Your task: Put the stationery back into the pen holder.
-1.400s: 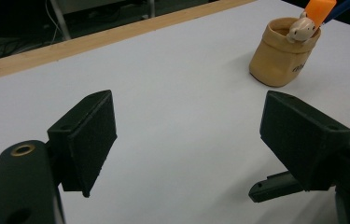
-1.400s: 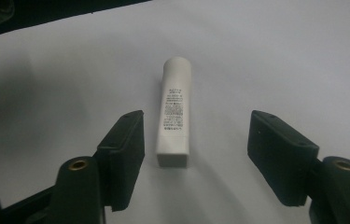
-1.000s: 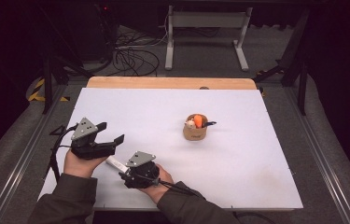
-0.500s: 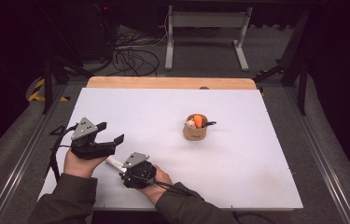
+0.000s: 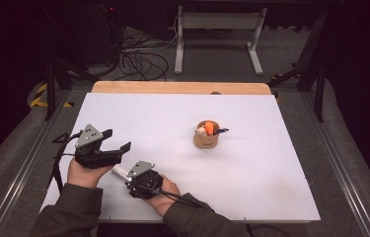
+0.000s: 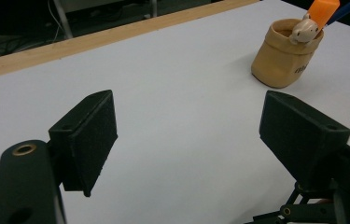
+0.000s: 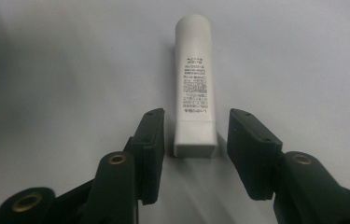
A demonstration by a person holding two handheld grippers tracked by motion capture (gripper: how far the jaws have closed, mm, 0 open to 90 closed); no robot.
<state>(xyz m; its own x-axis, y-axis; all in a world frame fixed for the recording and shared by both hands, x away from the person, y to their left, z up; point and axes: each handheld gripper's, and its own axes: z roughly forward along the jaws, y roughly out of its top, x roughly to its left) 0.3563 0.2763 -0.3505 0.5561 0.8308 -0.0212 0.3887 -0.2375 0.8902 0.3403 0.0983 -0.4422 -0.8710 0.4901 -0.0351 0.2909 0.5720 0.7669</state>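
- One white tube (image 7: 194, 86) lies flat on the white table (image 5: 251, 187), near its front edge, with its crimped flat end between the jaws of the right gripper (image 7: 196, 140) and its rounded cap pointing away.
- The right gripper's jaws have just been closing around that end; a thin gap shows on each side, so the pads flank the tube without pressing it yet.
- In my judgement this is the start of a pick-up: a little more closing should pinch the flat end.
- The tube is plain white plastic with small grey print along its body, which I cannot read; it looks light and slightly squeezable.
- In the high view its far end (image 5: 119, 171) pokes out from under the right gripper (image 5: 132, 178).
- The left gripper (image 5: 118, 147) waits just beside it, jaws spread wide and empty.
- Well apart, mid-table, stands a tan cup (image 5: 205, 138) holding an orange piece (image 5: 209, 128) and other small items.
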